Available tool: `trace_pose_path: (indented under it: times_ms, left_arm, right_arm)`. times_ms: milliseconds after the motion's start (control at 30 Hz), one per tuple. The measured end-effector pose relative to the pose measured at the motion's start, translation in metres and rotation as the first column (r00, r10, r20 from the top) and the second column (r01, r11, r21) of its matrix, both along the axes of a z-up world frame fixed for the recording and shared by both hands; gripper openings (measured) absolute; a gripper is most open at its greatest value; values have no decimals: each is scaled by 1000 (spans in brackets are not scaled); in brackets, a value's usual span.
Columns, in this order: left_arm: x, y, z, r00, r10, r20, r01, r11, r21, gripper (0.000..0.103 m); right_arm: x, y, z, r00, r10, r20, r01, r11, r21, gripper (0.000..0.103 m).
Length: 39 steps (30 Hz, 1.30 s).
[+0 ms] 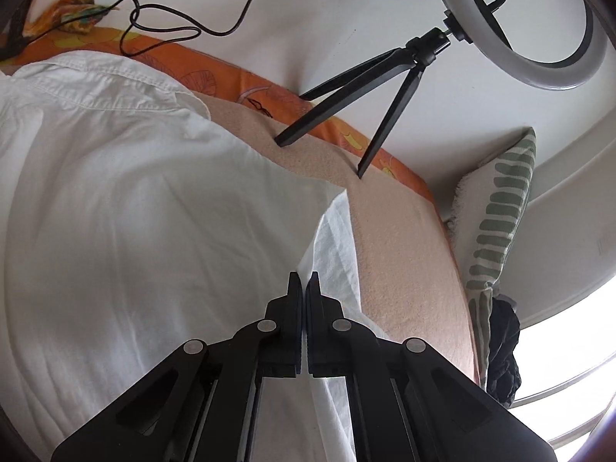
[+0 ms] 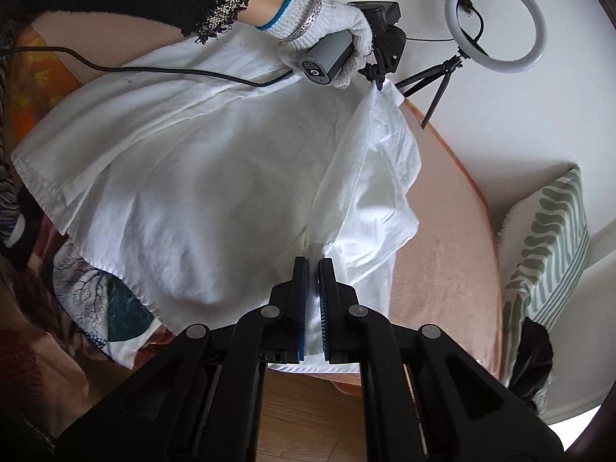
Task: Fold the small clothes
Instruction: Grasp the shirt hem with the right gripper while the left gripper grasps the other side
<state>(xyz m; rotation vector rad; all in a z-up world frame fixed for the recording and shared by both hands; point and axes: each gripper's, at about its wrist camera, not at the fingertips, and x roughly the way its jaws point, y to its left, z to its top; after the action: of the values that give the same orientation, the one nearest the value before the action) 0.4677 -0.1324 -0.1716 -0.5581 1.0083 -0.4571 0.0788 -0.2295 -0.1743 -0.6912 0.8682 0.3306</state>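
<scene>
two grippers pinch one white shirt [image 2: 200, 192] spread on the peach blanket [image 2: 442, 269]: the right gripper [image 2: 313, 265] is clamped on a raised fold just ahead of its tips, and the left gripper [image 2: 379, 84], closed, nips the far corner. thin, limp, light cotton, likely to sag and wrinkle; best held at hems and corners.

White wall [image 1: 346, 19], wooden floor [image 2: 308, 404]
</scene>
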Motion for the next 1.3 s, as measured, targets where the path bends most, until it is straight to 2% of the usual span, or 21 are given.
trace_pose_path:
  times_ms: [33, 67, 100, 133, 167, 233, 267, 300, 400, 500, 567, 733, 767, 833, 867, 900, 933, 967, 1000, 1100, 1300]
  left_arm:
    - [1, 0, -1, 1000, -3, -2, 3, 1000, 19, 0]
    - [0, 0, -1, 1000, -6, 2, 6, 999, 40, 0]
    - [-1, -1, 2, 1000, -11, 11, 10, 998, 60, 0]
    - [-2, -1, 5, 1000, -16, 25, 13, 997, 80, 1]
    - [-3, -1, 7, 999, -19, 36, 15, 995, 100, 3]
    - [-4, -1, 10, 999, -20, 38, 15, 992, 124, 6]
    - [-6, -1, 11, 999, -21, 39, 16, 990, 138, 8]
    - [-7, -2, 13, 998, -29, 47, 21, 988, 155, 8]
    - [-11, -5, 15, 997, -40, 59, 27, 976, 216, 8]
    - [-14, -2, 16, 998, -29, 51, 17, 975, 221, 8]
    - [-17, 0, 20, 998, -26, 54, 15, 978, 207, 9]
    - [-23, -2, 24, 997, -50, 51, 39, 979, 200, 11]
    - [-23, -2, 24, 998, -52, 47, 42, 980, 194, 11]
    - [-23, -1, 26, 998, -46, 46, 38, 983, 178, 11]
    - [-23, -1, 27, 998, -45, 48, 36, 985, 167, 11]
    - [-23, -1, 28, 998, -46, 50, 37, 986, 163, 17]
    - [-24, -1, 30, 998, -49, 51, 40, 986, 163, 28]
    - [-24, -1, 31, 997, -51, 50, 42, 986, 163, 33]
    - [-24, -2, 33, 997, -54, 49, 46, 985, 164, 41]
    - [-24, -1, 36, 998, -42, 43, 34, 986, 162, 48]
    - [-26, -18, 30, 995, -88, 39, 75, 961, 267, 47]
  right_arm:
    - [1, -3, 0, 998, 11, -68, -6, 998, 69, 13]
    - [2, -7, 0, 990, 24, -136, -6, 991, 135, 26]
    - [1, -14, 4, 984, 34, -175, 3, 979, 205, 31]
    - [0, -23, 8, 981, 32, -191, 21, 963, 270, 42]
    - [0, -33, 13, 978, 25, -209, 48, 941, 336, 45]
    - [0, -60, 22, 968, 12, -250, 115, 865, 488, 45]
    - [1, -75, 24, 965, -19, -262, 162, 830, 534, 45]
    - [3, -90, 24, 961, -67, -268, 211, 803, 557, 45]
    - [17, -126, 13, 935, -207, -289, 339, 763, 550, 45]
    - [37, -158, -8, 890, -260, -374, 444, 679, 585, 45]
    - [49, -164, -17, 882, -254, -396, 459, 645, 611, 45]
    - [77, -156, -25, 892, -215, -398, 439, 624, 646, 45]
    - [81, -151, -28, 891, -202, -405, 436, 627, 645, 45]
    - [88, -140, -35, 891, -215, -400, 433, 669, 604, 45]
    - [89, -138, -35, 895, -217, -390, 427, 673, 604, 44]
    - [90, -137, -35, 893, -215, -397, 431, 668, 607, 37]
    - [91, -138, -35, 888, -200, -413, 435, 652, 621, 19]
    - [93, -139, -36, 883, -178, -435, 442, 630, 639, 10]
    - [94, -139, -35, 881, -175, -439, 445, 620, 647, 10]
    - [93, -134, -30, 889, -165, -428, 429, 627, 650, 7]
    - [79, -138, 4, 908, -124, -401, 387, 615, 687, 6]
